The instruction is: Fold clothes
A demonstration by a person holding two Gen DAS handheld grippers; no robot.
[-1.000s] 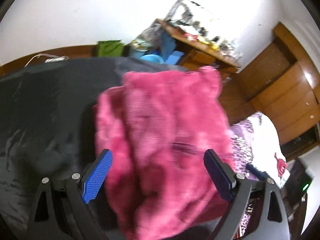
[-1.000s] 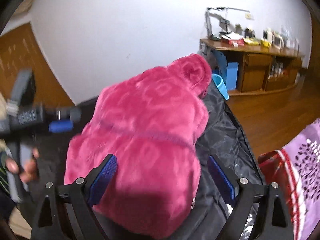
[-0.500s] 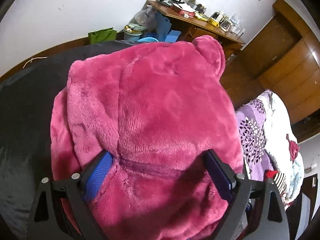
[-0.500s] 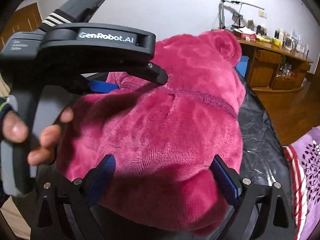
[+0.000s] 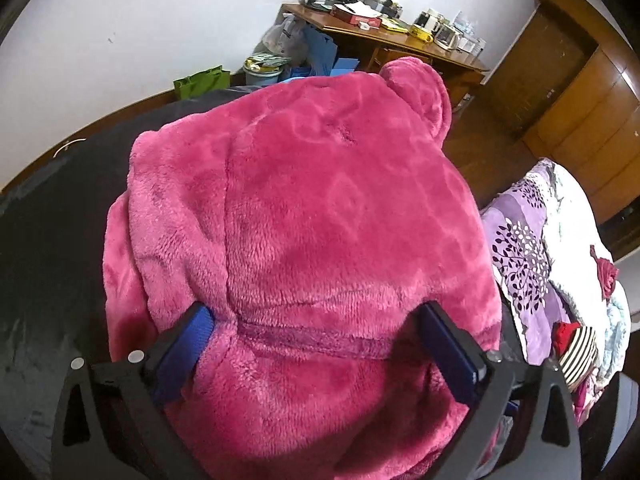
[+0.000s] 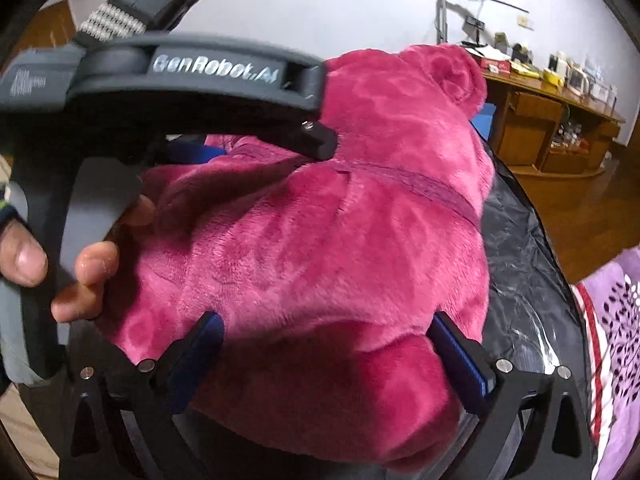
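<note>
Left wrist view looks down over one pink fleece garment, bunched into a mound on a dark surface covered with black sheeting. A round ear-like lobe sticks up at its far end. The left gripper straddles the near part of the mound, its two blue-padded fingers spread wide and opening; the fleece bulges between them and brushes the pads, but they do not pinch it. Only this view shows a green bag by the white wall, a pale bucket and a tall wooden wardrobe. A purple floral quilt lies to the right, with one striped cloth on it.

Right wrist view shows what the first cannot: the left gripper's dark body seen from the side, lettered in white, held in a person's hand whose fingertips curl round the handle. Its tip rests against the top of the garment. The right gripper reaches over the near edge of the same mound, fingers wide apart and opening, fleece between them, not clamped. Crinkled black sheeting shows plainly here.

Both views take in one cluttered wooden desk along the far wall. In all: one garment, two grippers, four fingers.
</note>
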